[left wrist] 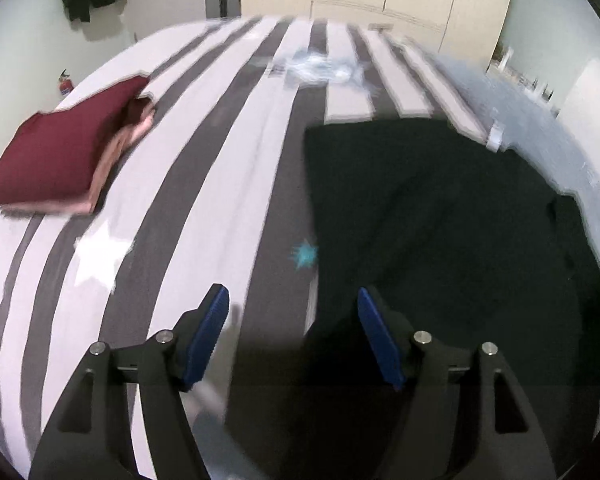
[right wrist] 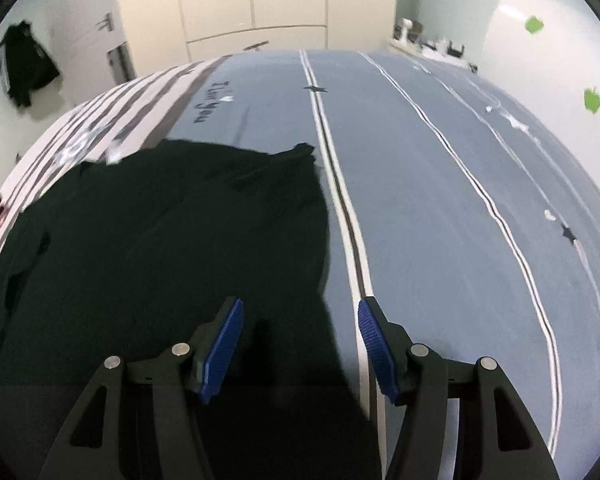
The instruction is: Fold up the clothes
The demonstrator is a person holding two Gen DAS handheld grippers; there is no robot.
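Dark cursive lettering on the blue bedsheet (right wrist: 260,128), apparently "I love you"; blurred.

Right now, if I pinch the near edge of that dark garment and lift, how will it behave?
Probably floppy: the dark garment lies flat on the striped bedcover with soft creases, so it should drape and sag from the pinch. Likely light, being thin cloth. It may drag rather than slide cleanly on the bedcover. Both the left gripper and the right gripper are open and empty.
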